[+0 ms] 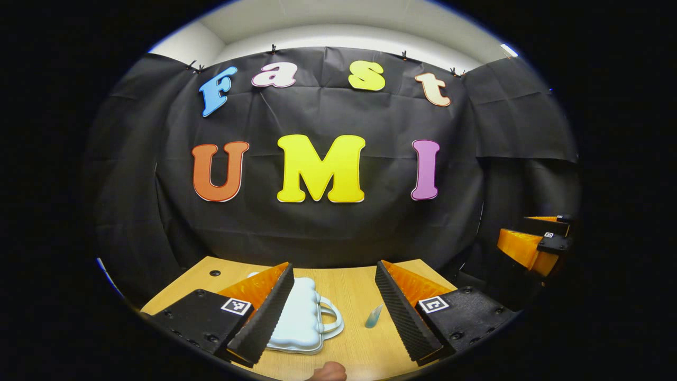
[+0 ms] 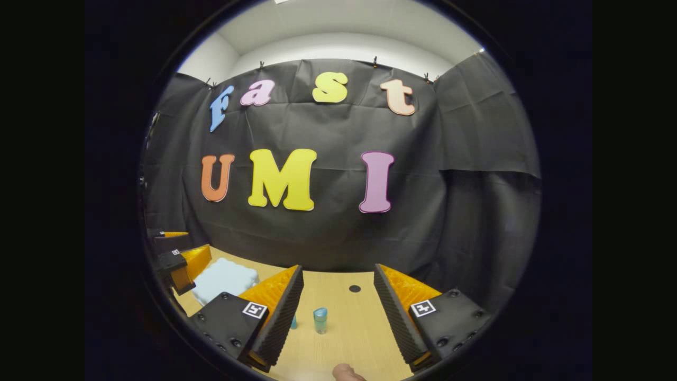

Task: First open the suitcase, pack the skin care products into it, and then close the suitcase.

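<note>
On the wood-grain table, left gripper view: pale blue suitcase lies flat and closed, handle toward the right, partly behind the left gripper's left finger. Small teal skin care tube lies on the bare top just right of the handle, apart from it. Left gripper fingers wide apart, nothing between the pads, hovering over the near edge. Cable hole sits near the table's far left corner. The other gripper is far right, off the table edge.

Right gripper view: right gripper also spread, empty. Small blue-capped bottle stands upright on the table between its fingers, touching neither. Suitcase toward the table's left edge, with the left gripper beside it. Second hole near the far edge.

Room: black cloth wall behind the table, white ceiling above.
</note>
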A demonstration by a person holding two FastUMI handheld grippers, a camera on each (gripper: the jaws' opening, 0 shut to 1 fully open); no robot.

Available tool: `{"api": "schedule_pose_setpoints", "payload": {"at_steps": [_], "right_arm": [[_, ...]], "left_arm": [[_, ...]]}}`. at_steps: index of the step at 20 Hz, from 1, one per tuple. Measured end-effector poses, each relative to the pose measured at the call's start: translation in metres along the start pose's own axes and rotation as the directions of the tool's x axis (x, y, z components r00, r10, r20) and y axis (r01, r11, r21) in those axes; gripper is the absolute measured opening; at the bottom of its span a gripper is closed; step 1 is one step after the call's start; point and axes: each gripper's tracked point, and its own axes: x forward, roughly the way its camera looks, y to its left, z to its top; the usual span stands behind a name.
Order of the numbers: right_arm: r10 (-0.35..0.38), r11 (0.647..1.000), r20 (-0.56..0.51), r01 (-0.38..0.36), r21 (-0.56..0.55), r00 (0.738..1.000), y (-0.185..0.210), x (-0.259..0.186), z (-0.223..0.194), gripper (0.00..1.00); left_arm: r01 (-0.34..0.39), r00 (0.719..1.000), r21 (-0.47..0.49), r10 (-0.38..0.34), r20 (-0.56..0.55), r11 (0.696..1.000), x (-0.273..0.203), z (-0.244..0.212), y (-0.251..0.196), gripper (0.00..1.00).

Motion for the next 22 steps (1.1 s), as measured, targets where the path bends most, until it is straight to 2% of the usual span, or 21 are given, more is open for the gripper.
{"api": "schedule_pose_setpoints", "payload": {"at_steps": [4, 6, 9, 12, 14, 17, 20, 22], "right_arm": [[0.006, 1.000, -0.001, -0.006, -0.007, 1.000, -0.007, 0.001, -0.002, 0.80], [-0.003, 1.000, 0.001, 0.003, -0.014, 1.000, -0.016, 0.003, -0.003, 0.80], [-0.022, 1.000, -0.008, 0.022, -0.023, 1.000, -0.034, 0.007, -0.009, 0.80], [-0.040, 0.997, -0.006, 0.039, -0.062, 0.999, -0.052, 0.011, -0.014, 0.80], [-0.041, 0.994, 0.014, 0.043, -0.104, 0.999, -0.062, 0.017, -0.015, 0.80], [-0.023, 0.992, 0.022, 0.026, -0.125, 0.999, -0.071, 0.027, -0.021, 0.79], [-0.005, 0.996, -0.003, 0.004, -0.094, 1.000, -0.082, 0.041, -0.029, 0.80], [0.007, 0.997, -0.005, -0.008, -0.080, 1.000, -0.092, 0.050, -0.031, 0.80]], "left_arm": [[-0.009, 1.000, 0.050, 0.008, 0.011, 0.999, 0.004, -0.007, -0.004, 0.99], [-0.028, 1.000, 0.146, 0.026, 0.014, 0.989, 0.009, -0.020, -0.002, 0.99], [-0.069, 0.998, 0.329, 0.064, 0.025, 0.942, 0.020, -0.045, 0.003, 0.99], [-0.095, 0.994, 0.504, 0.111, -0.001, 0.859, 0.036, -0.085, 0.007, 0.98], [-0.080, 0.992, 0.587, 0.125, -0.036, 0.805, 0.047, -0.118, 0.004, 0.98], [-0.049, 0.988, 0.723, 0.142, -0.068, 0.689, 0.066, -0.156, -0.004, 0.98], [-0.001, 0.981, 0.839, 0.165, -0.106, 0.544, 0.083, -0.197, -0.012, 0.98], [0.018, 0.976, 0.877, 0.182, -0.119, 0.479, 0.095, -0.216, -0.008, 0.98]]}}
